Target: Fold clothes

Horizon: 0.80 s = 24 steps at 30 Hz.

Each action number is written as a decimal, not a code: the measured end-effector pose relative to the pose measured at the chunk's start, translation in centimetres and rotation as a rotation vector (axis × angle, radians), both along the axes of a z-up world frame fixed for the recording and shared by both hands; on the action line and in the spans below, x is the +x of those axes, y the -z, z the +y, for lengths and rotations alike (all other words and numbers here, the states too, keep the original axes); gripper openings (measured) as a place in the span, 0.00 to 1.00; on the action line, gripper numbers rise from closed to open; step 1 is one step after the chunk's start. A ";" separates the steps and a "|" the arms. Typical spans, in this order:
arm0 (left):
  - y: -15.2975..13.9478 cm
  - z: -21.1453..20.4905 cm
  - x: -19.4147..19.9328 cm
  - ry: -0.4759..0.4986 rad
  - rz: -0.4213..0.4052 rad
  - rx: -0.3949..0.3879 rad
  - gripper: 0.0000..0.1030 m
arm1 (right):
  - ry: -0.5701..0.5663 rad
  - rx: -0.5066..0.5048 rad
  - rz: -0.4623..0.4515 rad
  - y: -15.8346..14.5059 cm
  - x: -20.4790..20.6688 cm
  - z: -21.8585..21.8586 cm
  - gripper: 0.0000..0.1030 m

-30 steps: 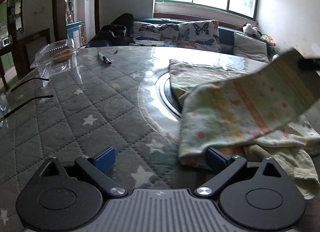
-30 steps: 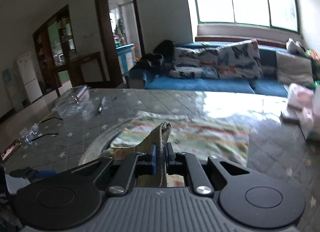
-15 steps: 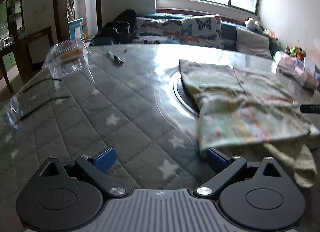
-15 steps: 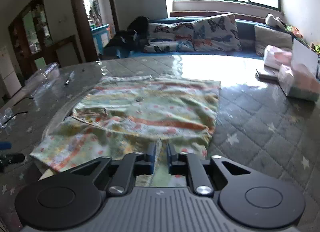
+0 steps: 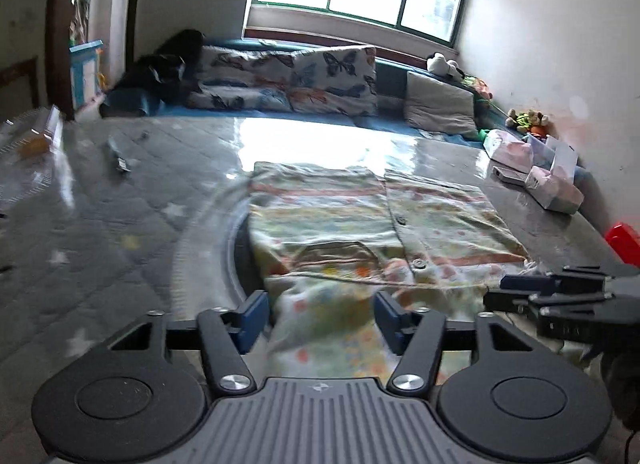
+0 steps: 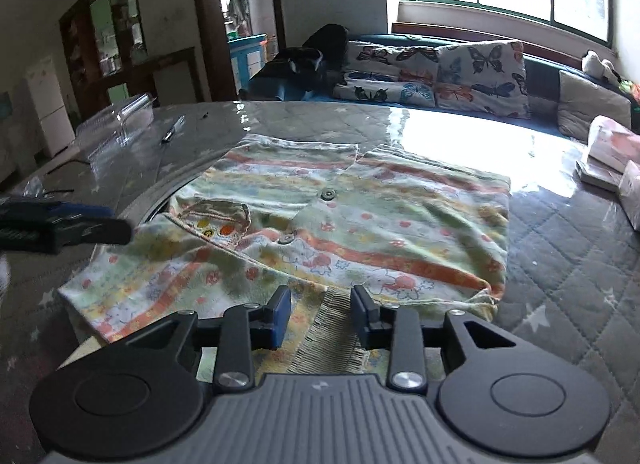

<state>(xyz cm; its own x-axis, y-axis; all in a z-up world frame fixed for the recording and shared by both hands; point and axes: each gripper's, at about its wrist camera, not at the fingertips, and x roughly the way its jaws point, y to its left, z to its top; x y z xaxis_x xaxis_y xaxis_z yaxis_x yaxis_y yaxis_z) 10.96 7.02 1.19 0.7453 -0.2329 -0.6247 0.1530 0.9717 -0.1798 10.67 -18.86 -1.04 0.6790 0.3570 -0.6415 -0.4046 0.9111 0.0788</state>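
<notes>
**Soft shirt lies flat, both tools open at its near edge**

The shirt [image 6: 340,232] lies spread on the worktop [image 6: 568,264], partly over a round inset in its middle, buttons up and a small pocket on one side. It looks like thin, light cotton: limp, easily wrinkled, likely to sag and slide on the glossy cover, so a pinch at a hem, a corner or the ribbed band nearest the right tool should hold best. The left tool [image 5: 318,314] has its jaws spread wide, with a fold of the near edge lying between them, not clamped. The right tool [image 6: 320,314] is also parted, straddling the ribbed band without gripping.

Around it: a clear plastic box [image 6: 120,119] and a pen [image 6: 173,129] well off to the far left, and tissue packs [image 5: 554,185] at the right edge. None crowds the shirt. The two tools sit near each other and could bump.
</notes>
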 end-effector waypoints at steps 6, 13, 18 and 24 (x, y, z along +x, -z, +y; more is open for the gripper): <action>0.3 -1.2 1.0 0.015 0.000 -0.004 0.40 | -0.022 -0.008 -0.007 0.1 0.0 0.1 0.33; 1.5 -1.6 1.8 0.040 0.027 0.048 0.38 | -0.046 -0.031 0.010 0.8 -0.4 0.3 0.40; 2.3 -1.4 1.8 0.042 0.028 0.076 0.37 | -0.058 -0.031 -0.028 -0.3 -1.3 0.1 0.40; 2.0 -1.6 1.1 0.034 0.022 0.099 0.38 | -0.097 -0.069 0.001 0.5 -2.3 0.4 0.40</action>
